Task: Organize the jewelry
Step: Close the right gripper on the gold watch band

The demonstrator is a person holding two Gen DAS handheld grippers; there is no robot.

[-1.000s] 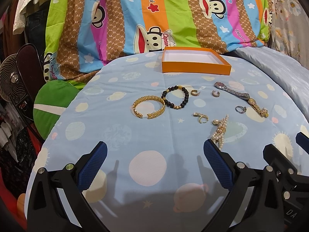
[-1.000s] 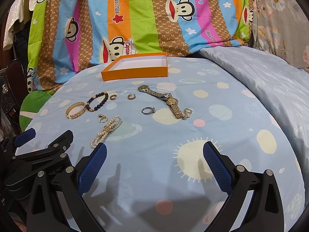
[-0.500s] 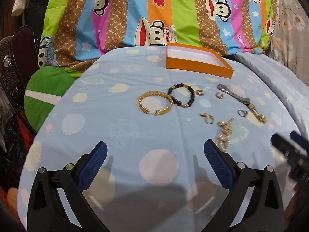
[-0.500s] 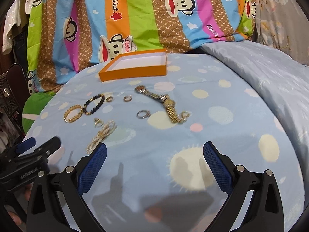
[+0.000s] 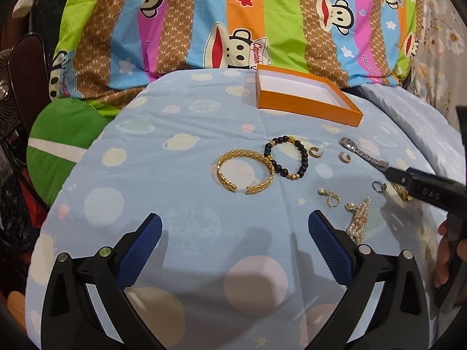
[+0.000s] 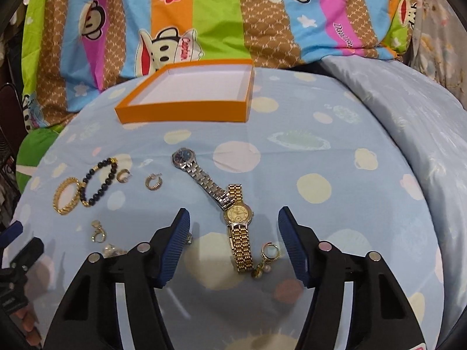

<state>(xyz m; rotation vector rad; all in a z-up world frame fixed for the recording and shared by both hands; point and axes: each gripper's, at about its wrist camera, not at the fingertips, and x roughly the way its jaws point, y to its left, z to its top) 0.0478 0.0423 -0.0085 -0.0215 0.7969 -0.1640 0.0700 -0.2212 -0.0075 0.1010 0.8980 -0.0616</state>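
Observation:
Jewellery lies scattered on a pale blue bedspread. My right gripper (image 6: 233, 213) hovers over the gold watch (image 6: 242, 248). Its jaws are closing with the watch face between them, and the pads stand clear of it on both sides. A silver watch (image 6: 204, 179) crosses the gold strap's far end. The orange box (image 6: 181, 113), white inside and holding nothing, sits behind. My left gripper (image 5: 233, 218) is open and holds nothing, short of the gold bangle (image 5: 223, 176) and the black bead bracelet (image 5: 303, 159). A pearl bracelet (image 5: 360, 218) lies by its right finger.
Small hoop earrings (image 5: 331, 199) and rings (image 6: 151, 182) dot the spread, and one hoop (image 6: 270, 252) lies beside the gold strap. A striped cartoon quilt (image 5: 262, 29) rises behind the box. A green cushion (image 5: 64, 134) and a fan sit off the left edge.
My right gripper has moved forward over the gold watch and its jaws have narrowed. The left gripper has drifted a little closer to the bangle, still wide open.

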